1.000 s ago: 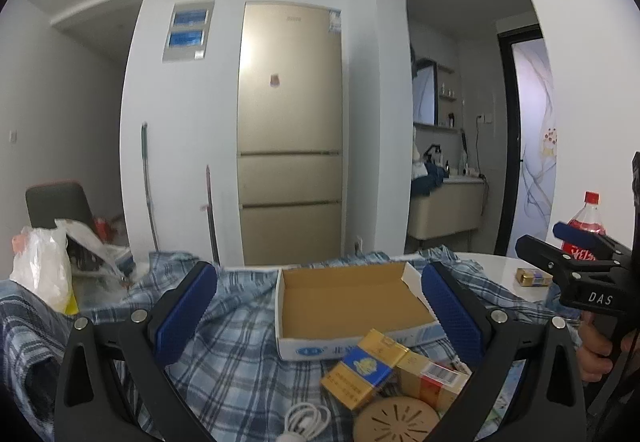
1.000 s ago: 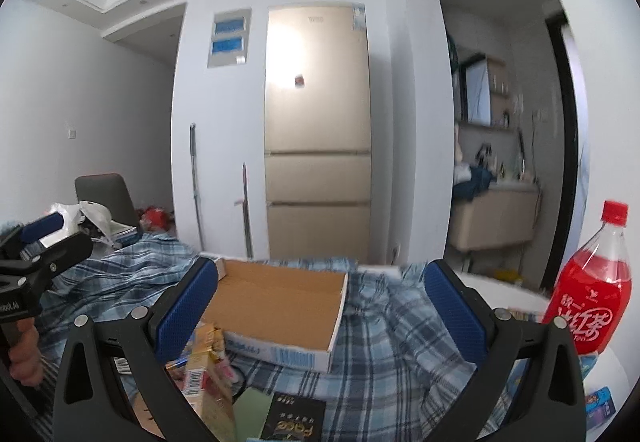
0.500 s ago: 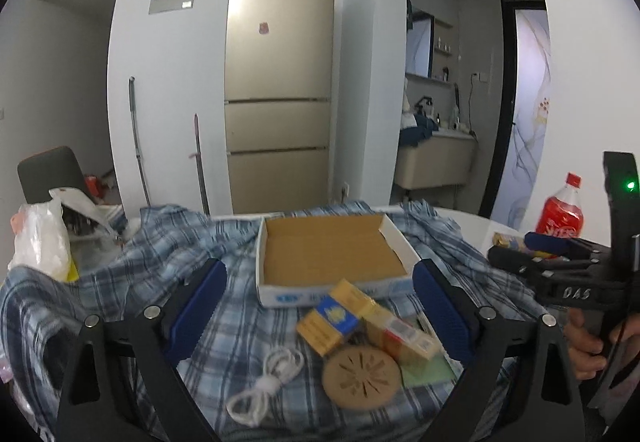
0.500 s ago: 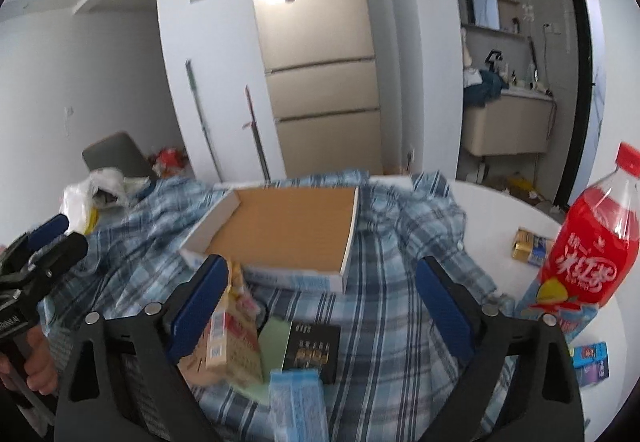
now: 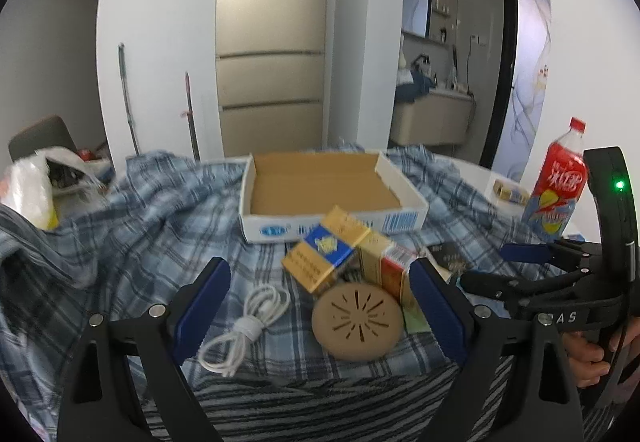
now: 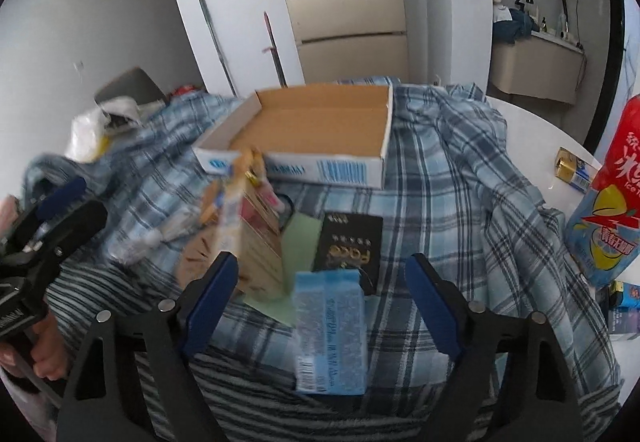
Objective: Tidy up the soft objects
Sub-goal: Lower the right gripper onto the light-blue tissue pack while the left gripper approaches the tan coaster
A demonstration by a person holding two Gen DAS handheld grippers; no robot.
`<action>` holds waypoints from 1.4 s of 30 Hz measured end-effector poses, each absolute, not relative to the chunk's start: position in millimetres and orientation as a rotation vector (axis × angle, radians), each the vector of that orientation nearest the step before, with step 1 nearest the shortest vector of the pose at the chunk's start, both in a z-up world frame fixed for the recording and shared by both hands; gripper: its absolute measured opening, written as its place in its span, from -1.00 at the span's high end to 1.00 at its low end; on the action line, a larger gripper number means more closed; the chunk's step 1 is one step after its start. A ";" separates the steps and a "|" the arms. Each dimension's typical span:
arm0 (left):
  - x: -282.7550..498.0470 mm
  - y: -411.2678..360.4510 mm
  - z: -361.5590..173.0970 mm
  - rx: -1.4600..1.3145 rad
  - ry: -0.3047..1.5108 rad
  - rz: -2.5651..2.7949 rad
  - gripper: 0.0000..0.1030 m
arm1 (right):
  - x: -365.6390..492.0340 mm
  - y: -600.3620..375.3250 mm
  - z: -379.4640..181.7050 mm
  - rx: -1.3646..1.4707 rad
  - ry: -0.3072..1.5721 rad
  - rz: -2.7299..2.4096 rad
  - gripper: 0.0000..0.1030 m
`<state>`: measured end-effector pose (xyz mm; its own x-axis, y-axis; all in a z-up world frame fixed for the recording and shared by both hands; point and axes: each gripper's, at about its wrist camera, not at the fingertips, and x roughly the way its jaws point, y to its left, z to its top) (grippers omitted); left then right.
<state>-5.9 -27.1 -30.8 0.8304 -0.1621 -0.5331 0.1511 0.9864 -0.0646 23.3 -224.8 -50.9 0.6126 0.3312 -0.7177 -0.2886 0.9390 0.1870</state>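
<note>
A blue plaid shirt lies spread over the table, with a striped cloth at the near edge. On it stand an open cardboard box, small cartons, a tan round disc, a coiled white cable, a blue tissue pack and a black packet. My left gripper hovers over the disc and cable, its jaws closing, touching nothing. My right gripper hangs above the tissue pack, jaws closing, pads clear of it.
A red drink bottle and small boxes stand on the white table at the right. A white plastic bag sits far left. A hand holds the right gripper.
Both grippers have tipped downward and sunk toward the table, so the items on the shirt now fill the lower view. Both pairs of jaws have narrowed a little.
</note>
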 end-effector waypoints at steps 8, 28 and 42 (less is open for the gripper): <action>3.0 -17.4 -44.9 -0.076 0.637 -0.163 -0.79 | 33.8 -217.4 -74.1 0.018 0.983 0.357 -0.49; 22.6 -50.1 -65.0 0.029 0.838 -0.393 -0.79 | 17.1 -217.2 -55.9 -0.023 0.852 0.340 0.28; 60.1 -75.8 -82.2 0.221 0.988 -0.473 -0.79 | 22.7 -228.6 -58.7 0.026 0.858 0.306 0.28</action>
<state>60.1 -75.8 -82.2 0.4596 -0.2825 -0.8420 0.4791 0.8771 -0.0328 22.7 -228.6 -58.7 0.6126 0.2759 -0.7406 -0.2550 0.9560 0.1452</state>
